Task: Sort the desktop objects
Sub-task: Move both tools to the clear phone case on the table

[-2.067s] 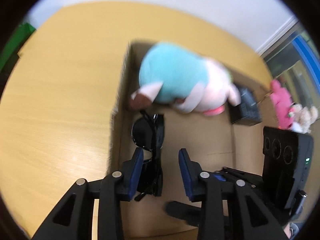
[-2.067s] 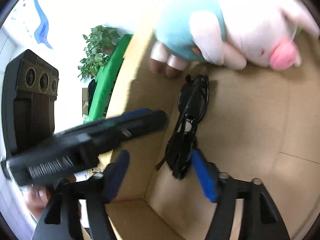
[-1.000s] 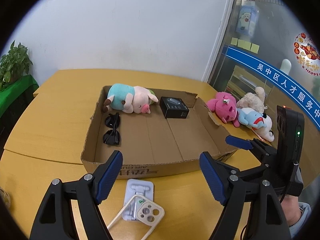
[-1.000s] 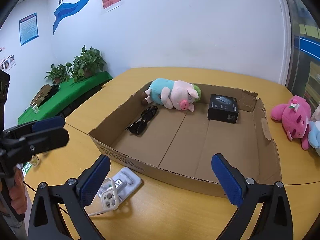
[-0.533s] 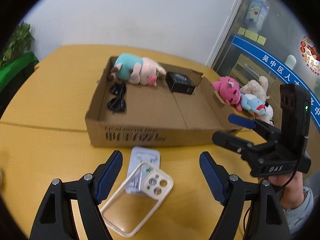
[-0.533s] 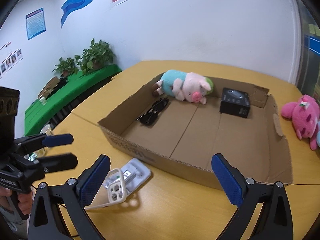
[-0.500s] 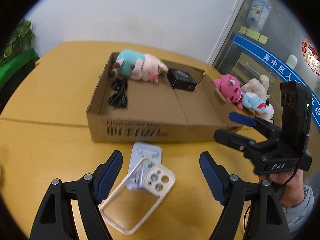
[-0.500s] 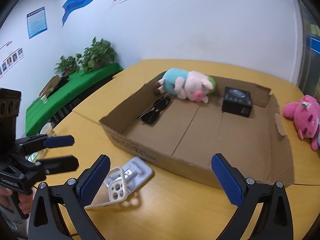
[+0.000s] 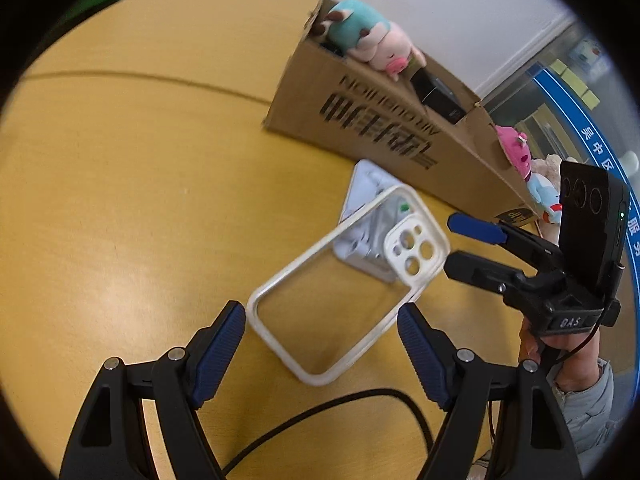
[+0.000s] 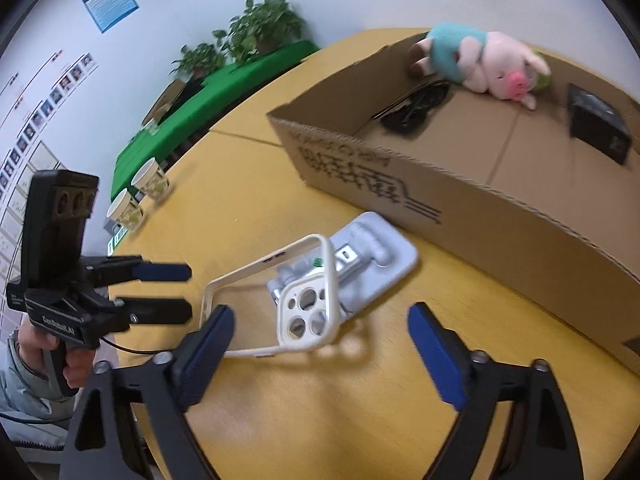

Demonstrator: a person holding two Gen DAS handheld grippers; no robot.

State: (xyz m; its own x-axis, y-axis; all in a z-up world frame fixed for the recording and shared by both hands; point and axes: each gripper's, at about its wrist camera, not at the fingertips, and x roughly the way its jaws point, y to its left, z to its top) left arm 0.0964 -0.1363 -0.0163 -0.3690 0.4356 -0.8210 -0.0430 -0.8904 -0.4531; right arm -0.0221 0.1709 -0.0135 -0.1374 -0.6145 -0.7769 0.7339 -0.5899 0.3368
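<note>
A white clear-backed phone case [image 9: 347, 280] lies on the yellow table, propped on a pale grey phone stand [image 9: 368, 196]; both also show in the right wrist view, the case [image 10: 304, 312] and the stand [image 10: 372, 264]. My left gripper [image 9: 322, 344] is open, its jaws either side of the case's near end, just above it. My right gripper [image 10: 320, 344] is open and empty, close over the case's camera end. The cardboard box [image 10: 400, 184] holds a pig plush [image 10: 488, 60], black sunglasses [image 10: 416, 104] and a black box [image 10: 600, 128].
Pink and other plush toys [image 9: 520, 152] lie past the box's right end. Two paper cups [image 10: 140, 196] stand at the table's left edge by a green table [image 10: 224, 80]. A black cable [image 9: 320, 412] runs under my left gripper.
Both grippers have dropped down and moved in from over the box to the phone case in front of it. Both stay open.
</note>
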